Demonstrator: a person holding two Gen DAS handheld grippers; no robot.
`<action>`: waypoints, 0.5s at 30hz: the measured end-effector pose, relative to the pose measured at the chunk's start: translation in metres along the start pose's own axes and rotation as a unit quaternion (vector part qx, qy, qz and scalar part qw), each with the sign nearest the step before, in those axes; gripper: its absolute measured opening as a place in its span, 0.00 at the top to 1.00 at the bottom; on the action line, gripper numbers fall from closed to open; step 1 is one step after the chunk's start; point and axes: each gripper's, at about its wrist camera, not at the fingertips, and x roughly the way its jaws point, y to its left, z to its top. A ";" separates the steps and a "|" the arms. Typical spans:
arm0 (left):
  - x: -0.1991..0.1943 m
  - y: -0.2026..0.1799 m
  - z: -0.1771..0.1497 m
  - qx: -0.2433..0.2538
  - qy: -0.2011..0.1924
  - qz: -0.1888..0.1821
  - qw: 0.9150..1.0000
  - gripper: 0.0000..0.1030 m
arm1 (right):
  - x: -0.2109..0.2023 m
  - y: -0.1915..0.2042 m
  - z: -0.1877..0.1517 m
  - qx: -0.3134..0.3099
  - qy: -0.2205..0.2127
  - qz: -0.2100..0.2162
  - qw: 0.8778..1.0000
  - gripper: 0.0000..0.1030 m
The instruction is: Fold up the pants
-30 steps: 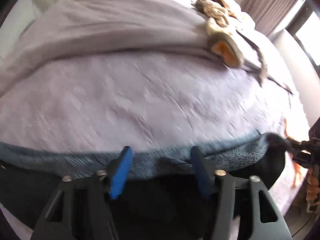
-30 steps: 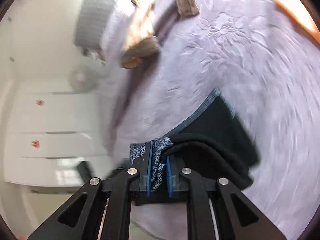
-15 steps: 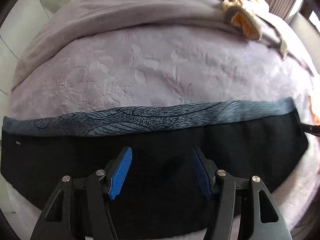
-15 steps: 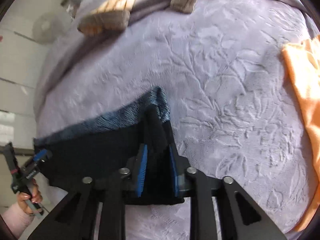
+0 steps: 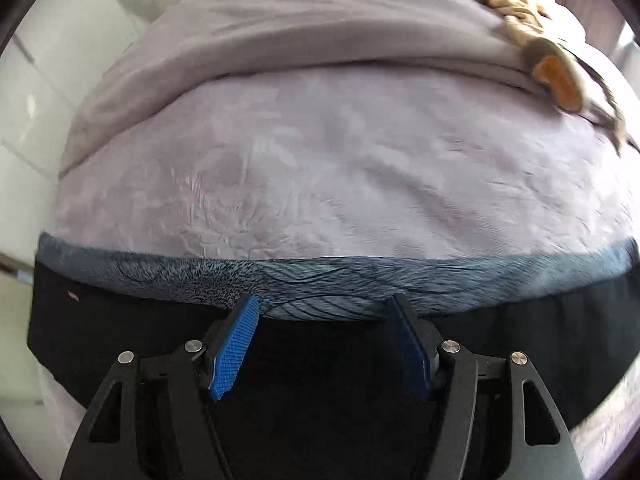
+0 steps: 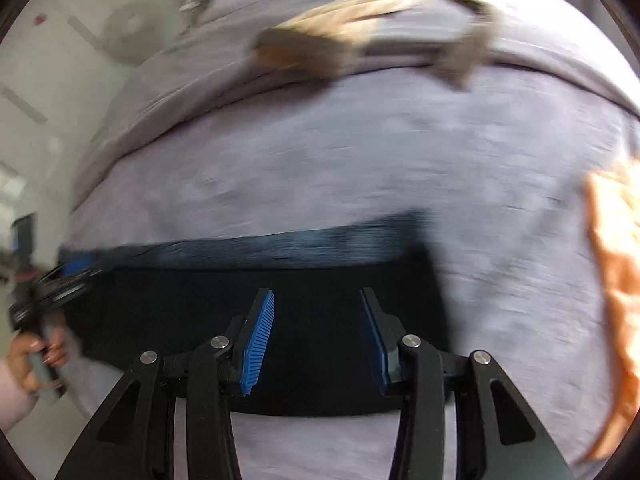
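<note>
Black pants (image 5: 320,360) lie flat on the bed (image 5: 340,168).
Left claw (image 5: 324,344) and right claw (image 6: 318,336) are wide open, holding nothing; orange cloth (image 6: 616,280) at 3 o'clock.

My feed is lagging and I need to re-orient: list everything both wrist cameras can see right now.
pants: one, black with a blue-grey patterned band, laid flat across the near edge of the bed.
bedspread: one, pale lilac, embossed, covers the bed under the pants.
blanket: one, grey, bunched along the far side of the bed.
tan garment: one, beige and brown, heaped far right on the blanket.
orange cloth: one, orange, on the bed's right edge.
fan: one, pale, blurred, by the far wall.
left tool: one, black with blue pads, open above the pants.
right tool: one, same build, open above the pants.
left hand: one, grips the left tool's handle.
</note>
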 end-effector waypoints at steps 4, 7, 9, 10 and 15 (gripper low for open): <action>0.018 0.006 0.004 -0.012 -0.008 0.004 1.000 0.34 | 0.061 0.061 0.007 -0.041 0.032 0.038 0.998 0.54; 0.030 0.007 0.013 0.000 -0.015 0.016 1.000 0.26 | 0.097 0.077 0.009 -0.042 0.052 -0.002 0.998 0.56; 0.033 0.021 0.020 -0.011 -0.008 -0.002 1.000 0.26 | 0.103 0.075 0.017 -0.028 0.037 -0.029 0.999 0.57; 0.031 0.027 0.022 -0.015 -0.006 -0.009 1.000 0.26 | 0.103 0.075 0.020 -0.019 0.033 -0.045 0.998 0.57; -0.003 0.087 0.007 0.006 -0.018 -0.026 0.999 0.26 | 0.067 0.086 0.024 0.031 0.016 -0.069 0.997 0.54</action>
